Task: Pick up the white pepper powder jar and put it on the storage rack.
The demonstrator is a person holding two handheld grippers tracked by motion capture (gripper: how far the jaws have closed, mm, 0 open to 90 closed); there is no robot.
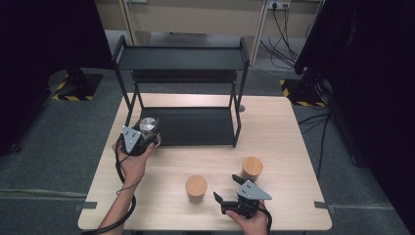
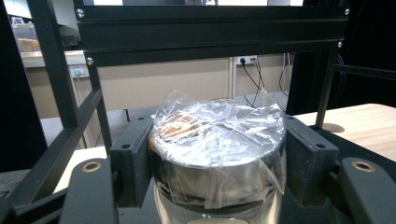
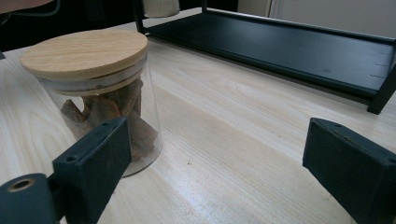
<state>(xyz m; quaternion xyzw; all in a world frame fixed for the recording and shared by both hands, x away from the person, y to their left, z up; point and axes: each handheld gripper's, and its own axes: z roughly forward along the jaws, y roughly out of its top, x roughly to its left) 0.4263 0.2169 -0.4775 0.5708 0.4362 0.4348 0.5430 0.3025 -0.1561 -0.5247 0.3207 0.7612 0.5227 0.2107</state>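
A glass jar with a silver lid under crinkled clear plastic [image 1: 148, 125] is at the left end of the black rack's lower shelf [image 1: 195, 126]. My left gripper [image 1: 145, 134] is shut on it. In the left gripper view both pads [image 2: 133, 161] press the jar's lid [image 2: 219, 140] from either side. Near the table's front edge my right gripper [image 1: 226, 188] stands open and holds nothing. A glass jar with a wooden lid [image 1: 196, 188] stands just to its left. In the right gripper view this jar [image 3: 88, 60] holds brown pieces and stands beside the left jaw, outside the gap [image 3: 224, 158].
A second wooden-lidded jar [image 1: 252, 168] stands right of the right gripper. The black two-tier rack has an upper shelf [image 1: 181, 58] on thin posts [image 1: 238, 117]. Its lower shelf [image 3: 289, 46] lies ahead of the right gripper. Light wood table [image 1: 284, 127]; grey carpet around it.
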